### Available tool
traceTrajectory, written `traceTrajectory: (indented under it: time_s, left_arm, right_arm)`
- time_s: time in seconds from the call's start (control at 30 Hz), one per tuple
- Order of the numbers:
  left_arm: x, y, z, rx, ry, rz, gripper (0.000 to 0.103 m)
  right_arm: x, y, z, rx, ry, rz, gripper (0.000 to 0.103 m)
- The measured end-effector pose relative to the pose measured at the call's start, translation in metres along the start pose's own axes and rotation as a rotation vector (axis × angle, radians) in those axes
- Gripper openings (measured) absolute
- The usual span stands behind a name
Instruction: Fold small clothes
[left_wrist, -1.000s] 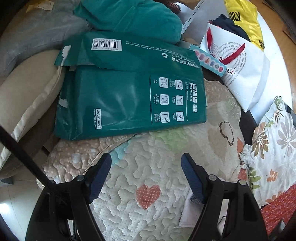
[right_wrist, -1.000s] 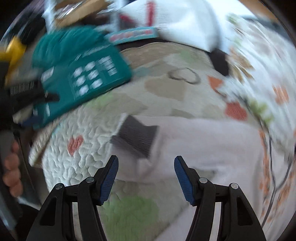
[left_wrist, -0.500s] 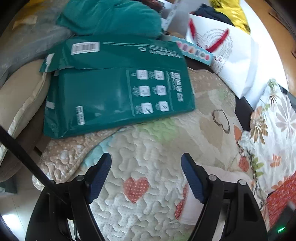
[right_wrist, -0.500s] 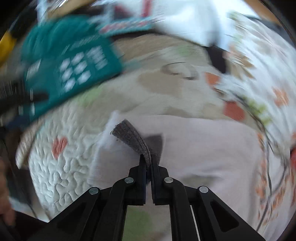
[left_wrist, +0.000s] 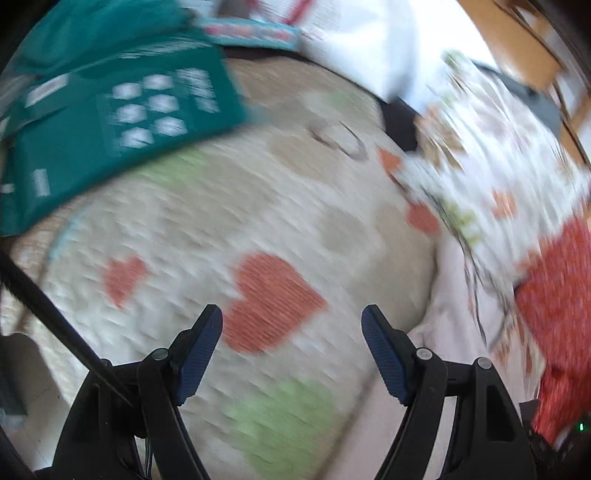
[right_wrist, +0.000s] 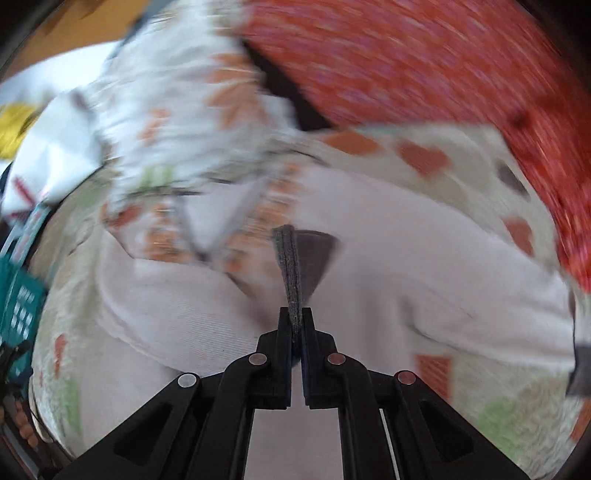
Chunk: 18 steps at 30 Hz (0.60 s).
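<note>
A small pale pink garment (right_wrist: 424, 266) with a dark grey cuff (right_wrist: 291, 273) lies on the heart-patterned quilt (right_wrist: 517, 413). My right gripper (right_wrist: 295, 325) is shut on the grey cuff and holds it up off the garment. In the left wrist view my left gripper (left_wrist: 291, 350) is open and empty above the quilt (left_wrist: 273, 280). An edge of the pink garment (left_wrist: 454, 325) shows just right of its right finger. Both views are motion-blurred.
A green plastic mailer (left_wrist: 110, 122) lies at the quilt's far left. A floral pillow (left_wrist: 506, 173) and a red patterned cushion (left_wrist: 557, 314) lie on the right. The red cushion (right_wrist: 424, 62) and floral pillow (right_wrist: 173, 110) sit behind the garment in the right view.
My right gripper shut on the grey cuff and has swung right with it, lifting it. My left gripper, still open, has moved right over the quilt toward the garment.
</note>
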<state>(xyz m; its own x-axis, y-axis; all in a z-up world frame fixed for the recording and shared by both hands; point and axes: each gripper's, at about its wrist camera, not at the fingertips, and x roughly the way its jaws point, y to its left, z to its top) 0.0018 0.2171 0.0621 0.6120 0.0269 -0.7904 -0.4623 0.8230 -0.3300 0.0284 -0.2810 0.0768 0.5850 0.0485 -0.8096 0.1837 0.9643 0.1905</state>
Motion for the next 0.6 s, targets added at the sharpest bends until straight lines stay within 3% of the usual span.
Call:
traceTrajectory:
  time_s: [0.2, 0.27, 0.33, 0.43, 0.53, 0.6]
  left_arm:
    - [0.025, -0.074, -0.048, 0.231, 0.070, -0.044, 0.077]
    - [0.031, -0.087, -0.058, 0.276, 0.088, -0.040, 0.077]
    - [0.035, -0.095, -0.063, 0.306, 0.092, -0.011, 0.077]
    - [0.040, -0.097, -0.062, 0.293, 0.097, -0.010, 0.077]
    - [0.051, -0.100, -0.053, 0.288, 0.099, 0.009, 0.077]
    - [0.058, -0.102, -0.048, 0.290, 0.109, 0.027, 0.077]
  right_arm:
    - [0.025, -0.067, -0.020, 0.173, 0.056, 0.043, 0.007]
    - [0.025, -0.079, -0.027, 0.184, 0.054, -0.007, 0.013]
    - [0.021, -0.088, -0.031, 0.185, 0.058, -0.068, 0.013]
    - [-0.005, -0.098, -0.031, 0.160, -0.018, -0.172, 0.014]
    - [-0.020, -0.077, -0.014, 0.102, -0.045, -0.113, 0.016]
    - [-0.018, -0.050, -0.001, 0.052, -0.031, -0.035, 0.025]
